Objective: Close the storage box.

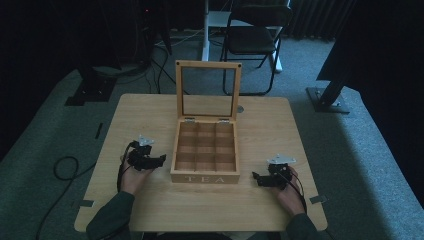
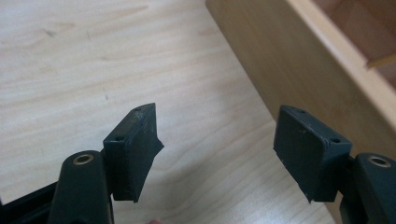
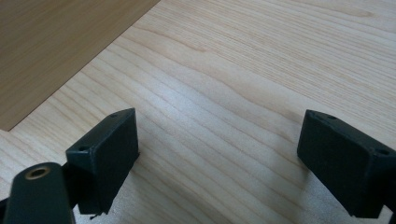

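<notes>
A wooden tea box (image 1: 205, 177) marked TEA stands in the middle of the table, its glass-paned lid (image 1: 179, 90) upright and its several compartments showing bare wood. My left gripper (image 1: 161, 159) is held just left of the box, pointing toward its side wall (image 2: 289, 60). Its jaws (image 2: 217, 112) stand apart over bare table with nothing between them. My right gripper (image 1: 256, 177) sits to the right of the box's front corner. It is open (image 3: 219, 114) above the tabletop, also with nothing in it, and the box wall (image 3: 56, 42) lies off to its upper left.
The light wooden table (image 1: 150, 115) has bare surface on both sides of the box and in front of it. A dark chair (image 1: 255, 40) and stand legs are on the floor beyond the far edge. A cable (image 1: 65, 167) loops on the carpet at left.
</notes>
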